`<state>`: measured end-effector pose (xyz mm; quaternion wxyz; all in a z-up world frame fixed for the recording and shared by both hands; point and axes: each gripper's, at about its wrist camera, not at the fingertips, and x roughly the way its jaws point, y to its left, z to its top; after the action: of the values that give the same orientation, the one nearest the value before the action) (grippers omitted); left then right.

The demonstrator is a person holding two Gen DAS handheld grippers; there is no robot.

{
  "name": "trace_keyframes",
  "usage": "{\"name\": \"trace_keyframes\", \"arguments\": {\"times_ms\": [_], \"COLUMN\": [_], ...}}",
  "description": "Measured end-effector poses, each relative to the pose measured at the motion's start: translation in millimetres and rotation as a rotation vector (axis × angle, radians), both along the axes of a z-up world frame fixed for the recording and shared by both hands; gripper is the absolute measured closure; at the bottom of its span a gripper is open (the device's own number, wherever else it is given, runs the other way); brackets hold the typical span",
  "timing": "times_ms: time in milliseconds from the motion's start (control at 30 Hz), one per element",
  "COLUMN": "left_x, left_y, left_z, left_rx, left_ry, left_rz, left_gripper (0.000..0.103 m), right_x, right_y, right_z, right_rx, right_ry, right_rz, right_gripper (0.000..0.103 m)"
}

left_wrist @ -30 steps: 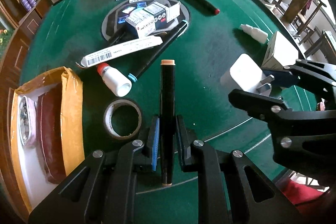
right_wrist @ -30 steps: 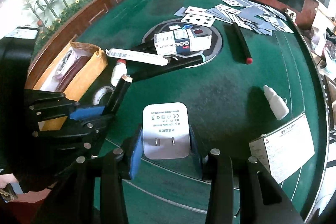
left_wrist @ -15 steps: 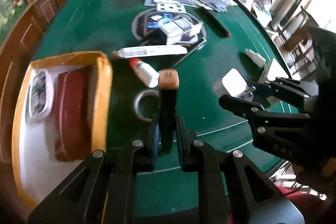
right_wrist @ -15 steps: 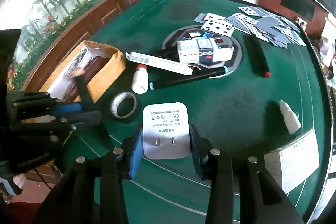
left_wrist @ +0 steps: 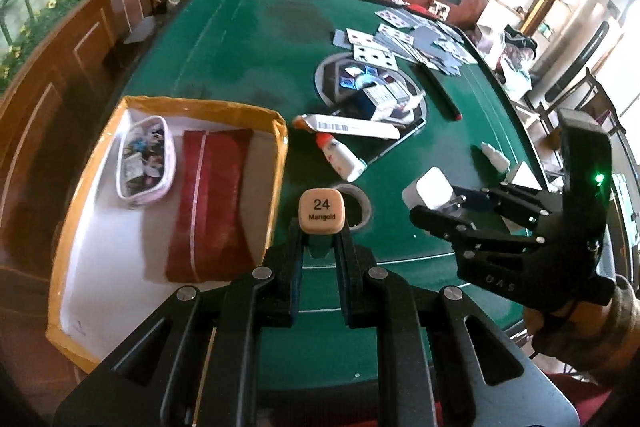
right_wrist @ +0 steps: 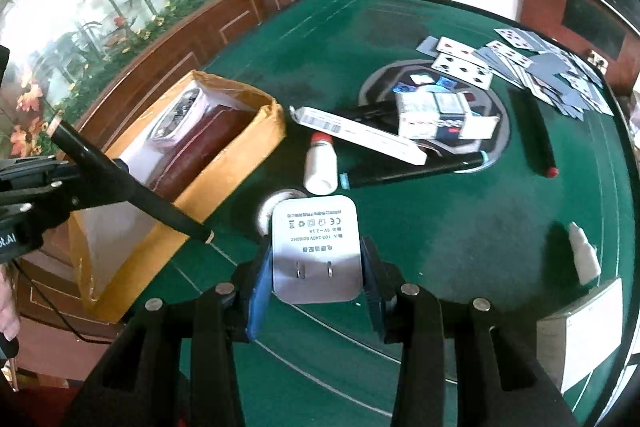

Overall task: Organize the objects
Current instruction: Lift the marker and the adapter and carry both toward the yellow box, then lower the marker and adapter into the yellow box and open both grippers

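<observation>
1. The left hand-held gripper [left_wrist: 321, 259] was clenched on a black marker [left_wrist: 321, 215], whose tan end cap read "24 Marigold". In the right wrist view the marker stood tilted in the air, above the near edge of the yellow-rimmed box [left_wrist: 280, 131].
2. The right hand-held gripper [right_wrist: 316, 277] was grasping a white plug adapter [right_wrist: 315, 247] by its sides, prongs facing the camera, held above the green worktop [right_wrist: 460, 227] just beside the box.
3. Two things already lay in the box: a pink-edged pouch [left_wrist: 146, 157] along its far side and a dark red case [left_wrist: 212, 203] beside it. The white floor of the box nearer the camera was bare, so there appeared to be room for more.
4. Much was left on the worktop: a roll of tape [left_wrist: 358, 201], a small white bottle with a red cap [left_wrist: 340, 159], a long white carton with a barcode [left_wrist: 352, 126], a black pen with a teal tip [right_wrist: 412, 171], a stack of small packets [right_wrist: 436, 117] on the round centre plate, a red-tipped pen [right_wrist: 538, 137], a dropper bottle [right_wrist: 584, 259], a white leaflet box [right_wrist: 580, 335] and scattered playing cards [left_wrist: 408, 43].
5. By my judgement the task was at an early-to-middle stage: two items stowed, two in transit and seemingly bound for the box, most of the clutter untouched.
</observation>
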<state>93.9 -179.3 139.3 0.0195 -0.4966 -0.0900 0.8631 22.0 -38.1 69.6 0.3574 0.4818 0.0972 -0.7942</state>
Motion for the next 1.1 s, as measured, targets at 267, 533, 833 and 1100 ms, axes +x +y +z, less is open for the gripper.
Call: {"name": "trace_keyframes", "arguments": {"times_ms": [267,533,833,1100], "left_x": [18.7,44.5,46.0,11.5], "left_y": [-34.0,-88.5,-139.1,-166.0], "left_z": [23.2,16.8,-20.2,-38.8], "left_rx": [-0.027,-0.044,-0.003,-0.003], "left_ry": [0.019,-0.046,-0.141,-0.150], "left_rz": [0.029,0.108,0.167,0.143], "left_gripper": [0.089,0.089,0.089,0.088], "right_x": [11.8,30.9,60.1,75.1], "right_y": [-29.5,-69.1,-125.1,-163.6], "right_z": [14.1,18.6,11.8,-4.8], "right_rx": [-0.037,-0.053,-0.068,-0.047], "right_ry": [-0.004,-0.013,-0.067,-0.112], "right_rz": [0.078,0.183,0.323,0.360], "right_gripper": [0.062,0.063,0.063,0.063]}}
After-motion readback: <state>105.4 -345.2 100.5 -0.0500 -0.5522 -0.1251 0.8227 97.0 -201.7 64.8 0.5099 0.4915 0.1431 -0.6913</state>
